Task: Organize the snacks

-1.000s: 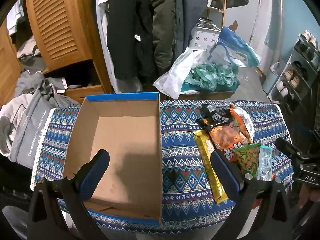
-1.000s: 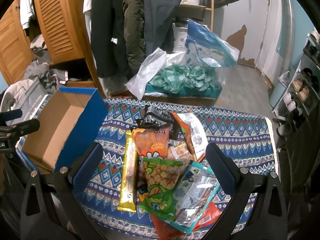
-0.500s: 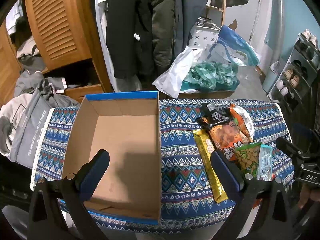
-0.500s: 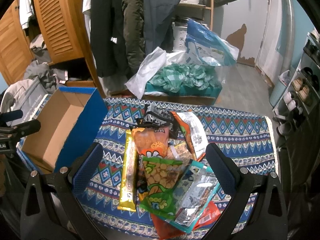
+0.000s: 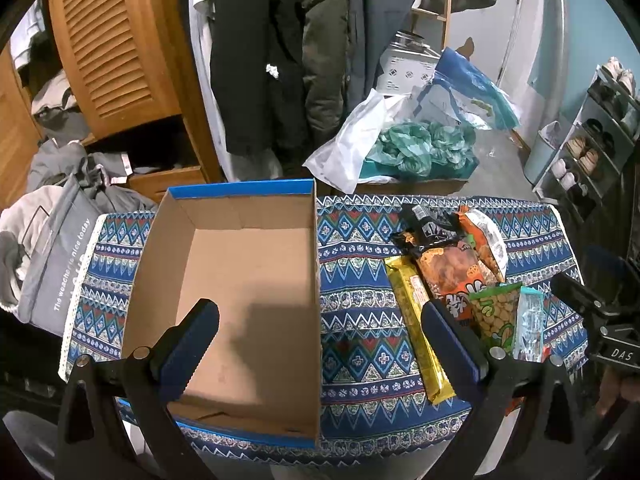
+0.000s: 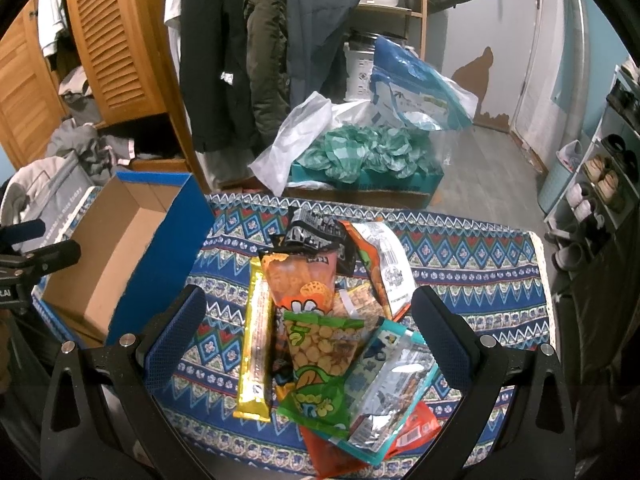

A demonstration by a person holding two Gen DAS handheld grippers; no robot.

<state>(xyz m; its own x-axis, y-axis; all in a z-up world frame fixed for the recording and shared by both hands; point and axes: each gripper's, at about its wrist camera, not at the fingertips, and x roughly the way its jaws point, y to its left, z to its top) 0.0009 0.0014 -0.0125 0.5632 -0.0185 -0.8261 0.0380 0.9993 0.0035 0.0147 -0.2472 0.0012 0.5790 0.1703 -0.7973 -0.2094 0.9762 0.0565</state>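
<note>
Only a couple of things are actually readable here. The grey bag (image 5: pixel 52 264), hanging just off the left edge of the patterned tablecloth (image 5: pixel 360 320), has "The weather is nice today" in white letters running up its side. Off the cloth's right edge, the right gripper (image 5: pixel 608 320) has "DAS" in white on its black body. The snack packets (image 6: pixel 320 320) on the cloth do have printing, but it's too blurry to make out.

Barely any change

In the left view the box (image 5: pixel 240 280) and snacks (image 5: pixel 452 280) sit a touch lower, as the left claw (image 5: pixel 316 344) tips slightly; the right view shows no visible shift in anything.
</note>
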